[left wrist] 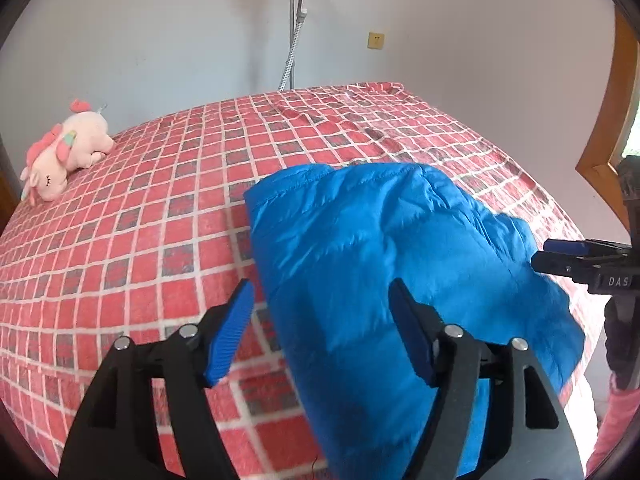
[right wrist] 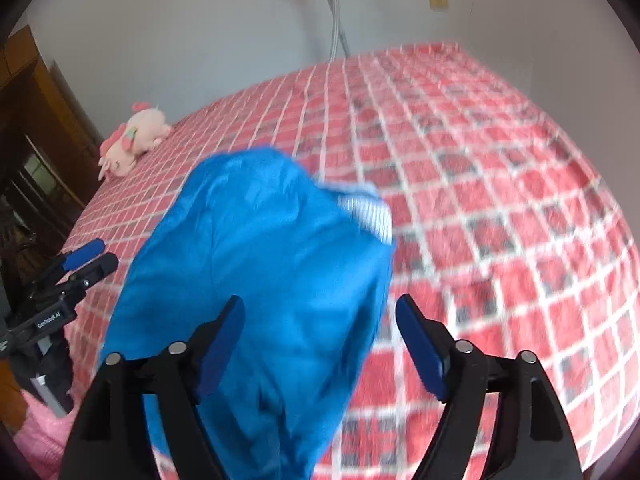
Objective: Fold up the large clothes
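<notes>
Puffy blue quilted jacket: smooth synthetic cloth, showing a slight sheen. Red-and-white checked bed cover: soft, matt, fuzzy cloth. Pink plush unicorn toy: looking fleecy. Left tool: matt black plastic carrying ribbed blue pads, shiny metal pins.

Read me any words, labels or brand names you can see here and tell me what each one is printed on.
"DAS": on the right gripper, cut off at the picture's edge.
"GenRobot.AI": on the left gripper, small and only just legible.
Nothing legible on the blue jacket, bedspread or plush toy.
</notes>
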Demonstrator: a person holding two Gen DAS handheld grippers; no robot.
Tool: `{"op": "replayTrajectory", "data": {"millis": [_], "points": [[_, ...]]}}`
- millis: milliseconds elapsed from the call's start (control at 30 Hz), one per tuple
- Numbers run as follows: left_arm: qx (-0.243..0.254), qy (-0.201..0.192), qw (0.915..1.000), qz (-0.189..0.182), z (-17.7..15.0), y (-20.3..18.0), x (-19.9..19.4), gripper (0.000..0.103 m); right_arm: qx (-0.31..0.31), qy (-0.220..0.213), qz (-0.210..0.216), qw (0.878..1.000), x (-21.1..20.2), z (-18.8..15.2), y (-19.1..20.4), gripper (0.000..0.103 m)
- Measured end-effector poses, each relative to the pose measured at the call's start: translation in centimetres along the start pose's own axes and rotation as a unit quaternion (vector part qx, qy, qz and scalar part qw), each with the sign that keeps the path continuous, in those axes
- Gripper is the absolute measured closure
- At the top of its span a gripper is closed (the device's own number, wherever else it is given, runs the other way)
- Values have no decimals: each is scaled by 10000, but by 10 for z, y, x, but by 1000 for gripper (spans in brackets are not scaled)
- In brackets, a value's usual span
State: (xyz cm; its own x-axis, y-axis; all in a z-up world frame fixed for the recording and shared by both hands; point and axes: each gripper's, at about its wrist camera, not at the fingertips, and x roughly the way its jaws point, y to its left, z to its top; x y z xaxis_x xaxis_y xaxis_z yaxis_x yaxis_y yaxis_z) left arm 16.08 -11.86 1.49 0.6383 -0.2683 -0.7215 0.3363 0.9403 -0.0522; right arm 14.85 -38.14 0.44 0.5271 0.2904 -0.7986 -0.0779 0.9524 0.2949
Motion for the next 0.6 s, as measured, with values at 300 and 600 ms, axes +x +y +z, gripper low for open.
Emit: {"op": "replayTrajectory", "data": {"millis": [300, 600], "points": [[19, 65, 9998, -209, -18, 3, -12, 24, 262, 583, 694, 9955, 7, -25, -3, 13], [-170, 429, 9967, -670, -28, 7, 17, 16, 569, 1022, 1289, 9847, 42, -29, -10, 6]]}}
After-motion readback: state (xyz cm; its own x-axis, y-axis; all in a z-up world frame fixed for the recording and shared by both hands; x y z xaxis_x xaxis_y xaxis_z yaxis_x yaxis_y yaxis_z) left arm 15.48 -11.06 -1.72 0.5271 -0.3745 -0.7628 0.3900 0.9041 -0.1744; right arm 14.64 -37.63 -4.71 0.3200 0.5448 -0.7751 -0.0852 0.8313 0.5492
